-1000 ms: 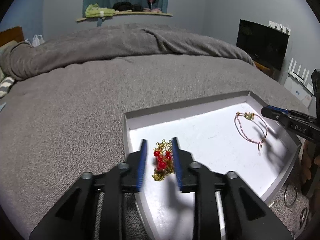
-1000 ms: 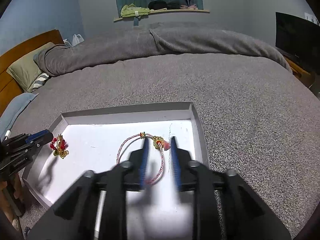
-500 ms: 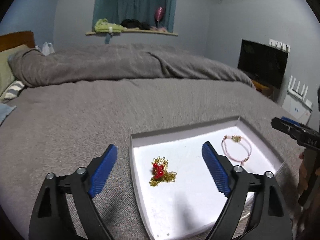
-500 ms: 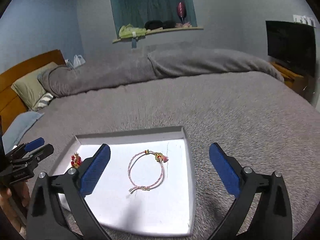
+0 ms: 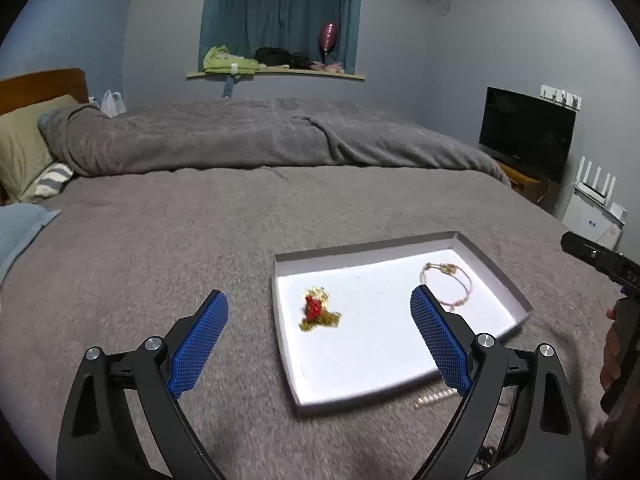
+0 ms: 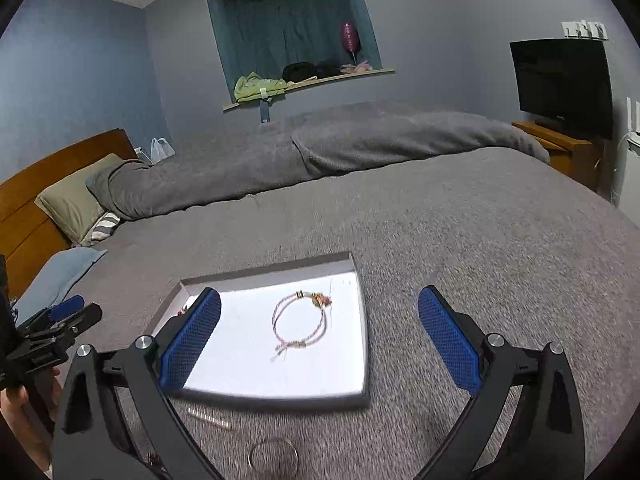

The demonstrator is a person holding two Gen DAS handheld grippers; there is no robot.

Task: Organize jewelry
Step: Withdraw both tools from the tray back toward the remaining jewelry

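my left gripper jaws wide, still opening, holding nothing | right gripper spread wide, empty | red-gold piece and pink bracelet sit apart in white tray

Shallow white tray sits on the grey bed cover, low walls only. Inside, red-gold piece left and pink bracelet right, well apart; bare floor between them and along the near edge. Just near the tray: small bar and ring on the cover. Far bed open up to the bunched duvet.
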